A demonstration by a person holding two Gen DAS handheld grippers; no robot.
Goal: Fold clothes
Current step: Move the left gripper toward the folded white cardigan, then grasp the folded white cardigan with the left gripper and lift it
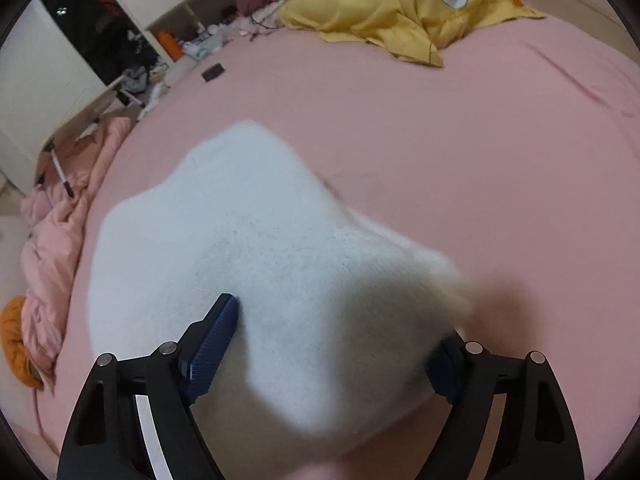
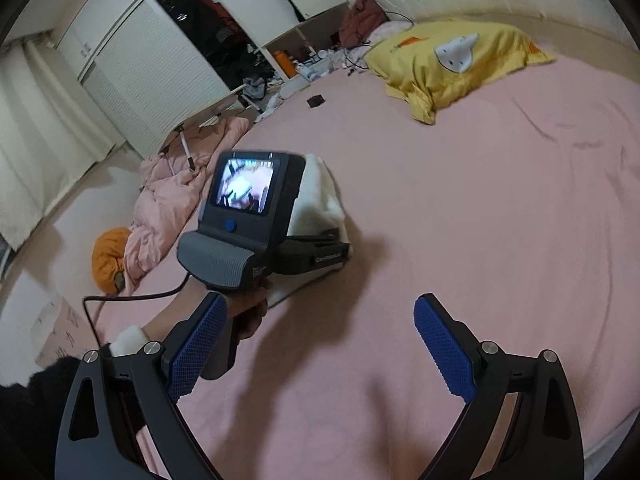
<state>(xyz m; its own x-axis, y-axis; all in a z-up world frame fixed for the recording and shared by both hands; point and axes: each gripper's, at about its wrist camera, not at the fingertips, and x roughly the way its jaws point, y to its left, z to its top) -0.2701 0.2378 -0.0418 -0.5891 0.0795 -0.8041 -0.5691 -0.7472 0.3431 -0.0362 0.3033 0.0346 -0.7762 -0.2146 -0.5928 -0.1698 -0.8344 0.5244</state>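
A white fluffy garment (image 1: 256,248) lies bunched on the pink bed sheet (image 1: 460,152). My left gripper (image 1: 340,320) is open wide, low over the garment's near part. Its left blue pad (image 1: 214,346) rests against the fleece, and the fabric partly hides the right pad (image 1: 442,372). The right wrist view shows the left gripper (image 2: 332,248) from behind, held by a hand (image 2: 248,316), with the white garment (image 2: 320,196) past it. My right gripper (image 2: 320,304) is open above bare sheet (image 2: 460,208), nothing between its fingers, to the right of the garment.
A yellow pillow (image 2: 452,60) lies at the far end of the bed. A small dark object (image 2: 315,100) sits on the sheet near the left edge. A pink duvet (image 2: 172,200) and an orange bundle (image 2: 110,256) lie on the floor at left. A cable (image 2: 132,298) trails from the left gripper.
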